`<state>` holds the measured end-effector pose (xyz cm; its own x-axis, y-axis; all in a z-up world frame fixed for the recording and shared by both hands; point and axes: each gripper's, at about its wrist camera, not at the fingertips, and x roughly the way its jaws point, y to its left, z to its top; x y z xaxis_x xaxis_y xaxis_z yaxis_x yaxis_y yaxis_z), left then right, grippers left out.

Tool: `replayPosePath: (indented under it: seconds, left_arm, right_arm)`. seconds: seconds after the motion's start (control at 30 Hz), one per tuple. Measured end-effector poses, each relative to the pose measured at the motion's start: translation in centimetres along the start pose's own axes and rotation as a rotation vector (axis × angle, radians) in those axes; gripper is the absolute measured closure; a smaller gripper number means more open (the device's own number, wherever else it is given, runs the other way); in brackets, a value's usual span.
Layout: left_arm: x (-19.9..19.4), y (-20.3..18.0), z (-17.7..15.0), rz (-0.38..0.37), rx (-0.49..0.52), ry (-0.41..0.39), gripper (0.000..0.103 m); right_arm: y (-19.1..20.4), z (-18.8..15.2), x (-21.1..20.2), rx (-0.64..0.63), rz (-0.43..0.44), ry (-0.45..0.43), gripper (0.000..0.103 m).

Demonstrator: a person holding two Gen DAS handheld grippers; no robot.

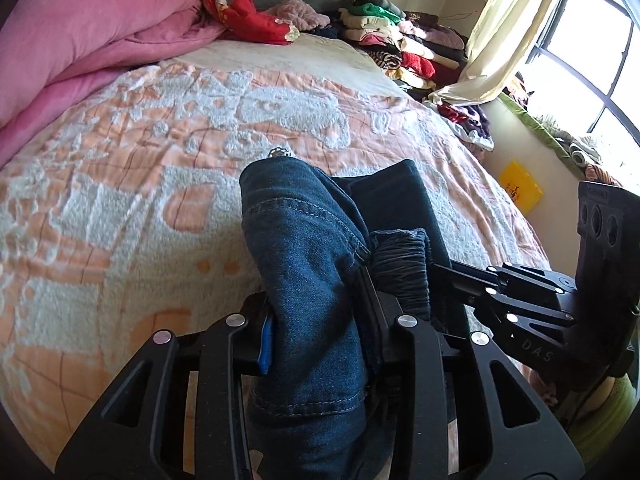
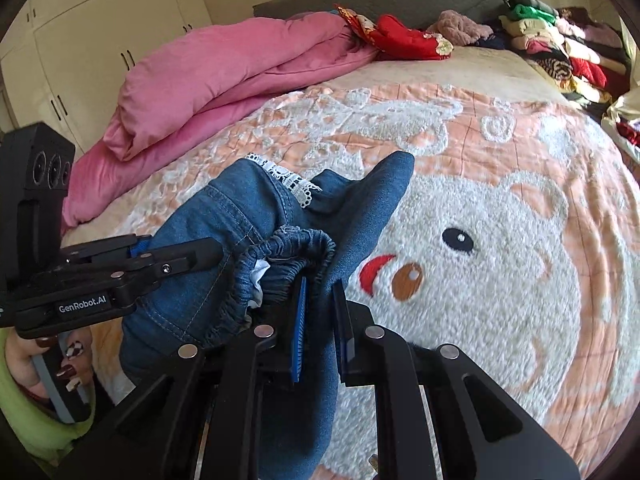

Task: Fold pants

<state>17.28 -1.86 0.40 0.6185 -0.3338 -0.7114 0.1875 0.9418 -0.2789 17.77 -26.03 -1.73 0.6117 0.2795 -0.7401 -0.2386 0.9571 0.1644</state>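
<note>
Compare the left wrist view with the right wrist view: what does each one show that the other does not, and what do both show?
Only the left wrist view shows the window, the curtain and a yellow box by the wall. Only the right wrist view shows the wardrobe doors, the bear face on the bedspread and the painted nails on the hand. Both show the jeans clamped by the left gripper and the right gripper, the pink quilt and the stacked clothes.

Black hand-held gripper (image 2: 320, 320), blue pads (image 2: 298, 332), silver screws; green sleeve (image 2: 24, 420), painted nails.
</note>
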Motion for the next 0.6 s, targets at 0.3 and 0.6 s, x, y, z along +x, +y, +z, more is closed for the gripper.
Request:
replayPosePath:
  seconds: [0.3, 0.6]
  left_arm:
    - [1.8, 1.1, -0.2, 0.049, -0.008, 0.026, 0.076]
    - [2.7, 2.4, -1.2, 0.067, -0.032, 0.06, 0.062]
  right_arm:
    - [-0.7, 0.0, 1.5, 0.005, -0.049, 0.029, 0.088]
    - [-3.4, -1.6, 2.3, 0.115, -0.094, 0.084, 0.057]
